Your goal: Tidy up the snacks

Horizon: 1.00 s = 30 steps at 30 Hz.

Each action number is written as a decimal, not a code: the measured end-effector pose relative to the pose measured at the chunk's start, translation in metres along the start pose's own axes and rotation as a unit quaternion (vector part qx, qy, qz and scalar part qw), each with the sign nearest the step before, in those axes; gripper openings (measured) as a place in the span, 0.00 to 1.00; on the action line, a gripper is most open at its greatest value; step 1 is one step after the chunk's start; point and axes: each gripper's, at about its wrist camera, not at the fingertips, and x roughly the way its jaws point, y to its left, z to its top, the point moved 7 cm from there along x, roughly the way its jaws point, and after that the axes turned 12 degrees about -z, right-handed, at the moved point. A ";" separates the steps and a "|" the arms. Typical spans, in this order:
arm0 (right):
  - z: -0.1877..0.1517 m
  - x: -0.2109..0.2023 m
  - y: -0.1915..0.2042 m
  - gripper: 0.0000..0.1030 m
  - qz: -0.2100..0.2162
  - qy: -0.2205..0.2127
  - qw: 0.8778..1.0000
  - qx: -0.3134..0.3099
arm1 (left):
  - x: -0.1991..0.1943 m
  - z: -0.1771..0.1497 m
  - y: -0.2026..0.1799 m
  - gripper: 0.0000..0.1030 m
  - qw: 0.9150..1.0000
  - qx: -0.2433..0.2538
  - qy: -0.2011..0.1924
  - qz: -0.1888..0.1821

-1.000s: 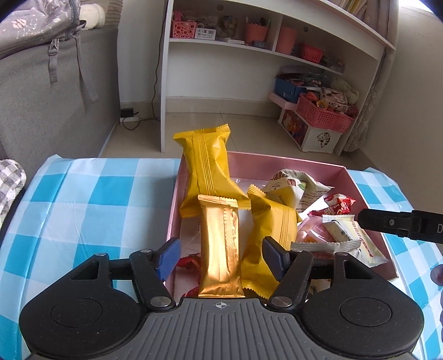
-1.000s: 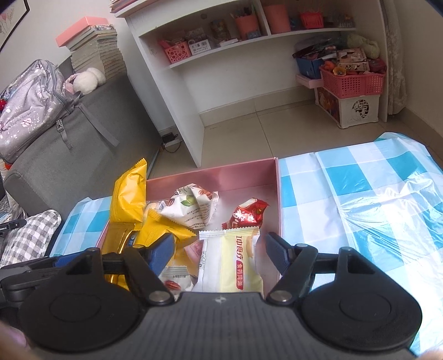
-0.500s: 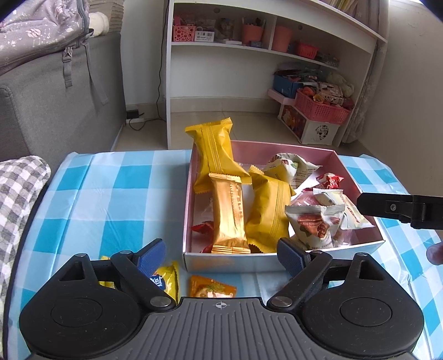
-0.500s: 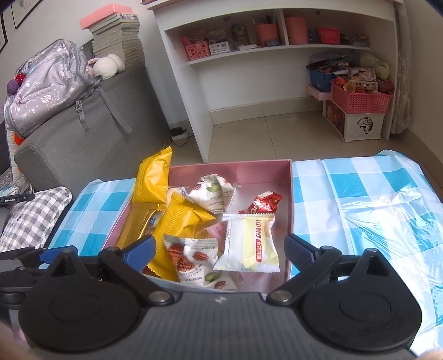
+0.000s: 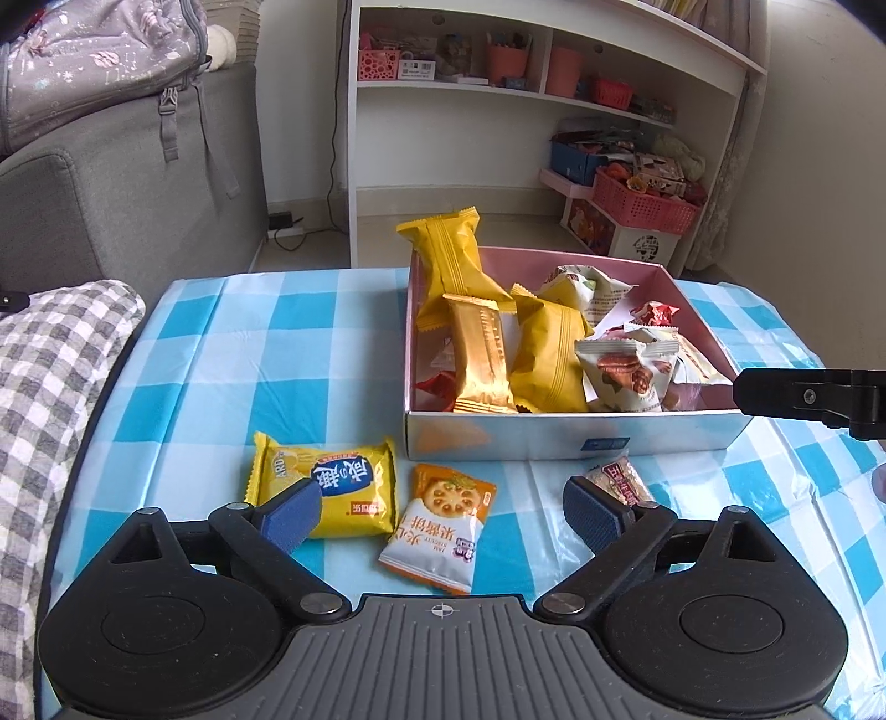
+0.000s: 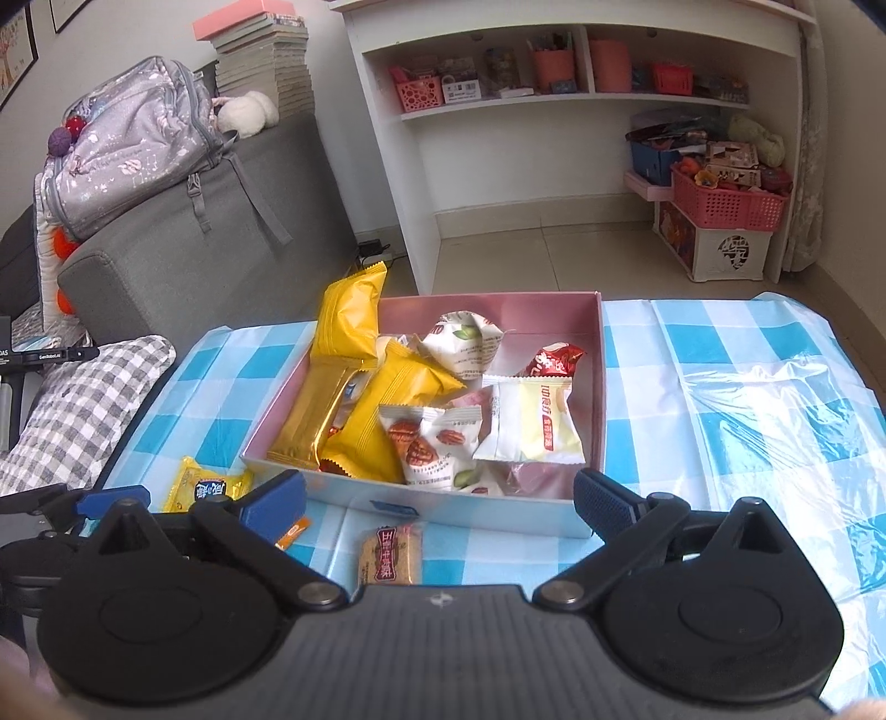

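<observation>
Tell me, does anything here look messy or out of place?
Yes. Three snacks lie loose on the tablecloth in front of the pink box: a yellow packet, an orange cracker packet and a small brown bar. One tall yellow packet pokes above the box's rim.

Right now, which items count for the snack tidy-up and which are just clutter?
Job:
box, holding packets
yellow packet, on the cloth outside the box
cracker packet, on the cloth outside the box
brown bar, on the cloth outside the box
left gripper, open
right gripper, open

Lying about:
backpack
books
shelf
red basket
checked cushion
</observation>
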 end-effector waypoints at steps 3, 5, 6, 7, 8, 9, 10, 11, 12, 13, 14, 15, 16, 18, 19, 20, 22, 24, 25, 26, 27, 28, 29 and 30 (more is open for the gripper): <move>-0.011 0.001 0.002 1.00 -0.004 0.003 1.000 -0.010 | -0.003 -0.007 0.003 0.93 1.000 0.008 0.001 0.003; -0.016 0.000 0.004 1.00 -0.011 0.004 1.000 -0.022 | -0.005 -0.011 0.005 0.93 1.000 0.014 0.002 0.005; -0.017 0.000 0.005 1.00 -0.012 0.002 1.000 -0.028 | -0.006 -0.012 0.006 0.93 1.000 0.016 0.002 0.005; -0.019 -0.002 0.006 1.00 -0.013 0.000 0.999 -0.032 | -0.007 -0.013 0.006 0.93 1.000 0.018 0.001 0.006; -0.020 -0.002 0.007 1.00 -0.013 -0.002 0.999 -0.035 | -0.008 -0.014 0.007 0.94 1.000 0.023 0.002 0.005; -0.021 -0.003 0.008 1.00 -0.011 -0.003 0.999 -0.039 | -0.009 -0.016 0.007 0.95 1.000 0.027 0.002 0.004; -0.023 -0.004 0.010 1.00 -0.010 -0.004 0.999 -0.042 | -0.010 -0.018 0.008 0.95 0.999 0.033 0.003 0.003; -0.027 -0.005 0.011 1.00 -0.008 -0.005 0.999 -0.048 | -0.011 -0.020 0.008 0.95 0.999 0.039 0.005 0.003; -0.030 -0.004 0.012 1.00 -0.007 -0.005 0.999 -0.053 | -0.012 -0.022 0.008 0.95 0.999 0.046 0.006 0.004; -0.034 -0.003 0.013 1.00 -0.006 -0.005 0.998 -0.059 | -0.013 -0.024 0.008 0.96 0.999 0.054 0.005 0.003; -0.038 -0.002 0.015 1.00 -0.005 -0.003 0.998 -0.065 | -0.014 -0.025 0.009 0.96 0.998 0.060 0.004 0.001; -0.042 -0.002 0.017 1.00 -0.005 -0.002 0.997 -0.072 | -0.015 -0.026 0.011 0.96 0.998 0.063 0.004 -0.001; -0.046 -0.001 0.020 1.00 -0.003 -0.002 0.997 -0.080 | -0.015 -0.028 0.014 0.96 0.998 0.063 0.004 -0.002; -0.053 0.000 0.023 1.00 -0.001 -0.002 0.995 -0.100 | -0.013 -0.033 0.020 0.96 0.998 0.058 0.009 -0.005; -0.055 0.000 0.025 1.00 -0.001 -0.003 0.994 -0.109 | -0.011 -0.037 0.023 0.96 0.998 0.056 0.013 -0.007; -0.059 0.001 0.026 1.00 -0.002 -0.005 0.993 -0.120 | -0.009 -0.039 0.027 0.96 0.998 0.056 0.017 -0.007; -0.064 0.004 0.029 1.00 -0.003 -0.005 0.991 -0.137 | -0.005 -0.044 0.033 0.96 0.998 0.060 0.020 -0.008; -0.067 0.008 0.032 1.00 0.000 0.000 0.989 -0.148 | -0.001 -0.047 0.039 0.96 0.998 0.061 0.021 -0.003; -0.069 0.009 0.034 1.00 0.002 0.001 0.988 -0.152 | 0.001 -0.047 0.043 0.96 0.998 0.060 0.021 -0.002; -0.071 0.011 0.035 1.00 0.003 0.002 0.988 -0.154 | 0.003 -0.048 0.047 0.96 0.998 0.057 0.020 -0.001; -0.073 0.013 0.037 1.00 0.004 0.005 0.987 -0.158 | 0.005 -0.048 0.050 0.96 0.998 0.054 0.018 0.001; -0.076 0.015 0.039 1.00 0.006 0.008 0.987 -0.163 | 0.006 -0.047 0.053 0.96 0.999 0.050 0.016 0.003; -0.078 0.018 0.042 1.00 0.006 0.010 0.985 -0.170 | 0.008 -0.046 0.056 0.96 0.999 0.046 0.013 0.005; -0.080 0.020 0.044 1.00 0.006 0.010 0.984 -0.177 | 0.009 -0.045 0.059 0.96 0.999 0.043 0.009 0.008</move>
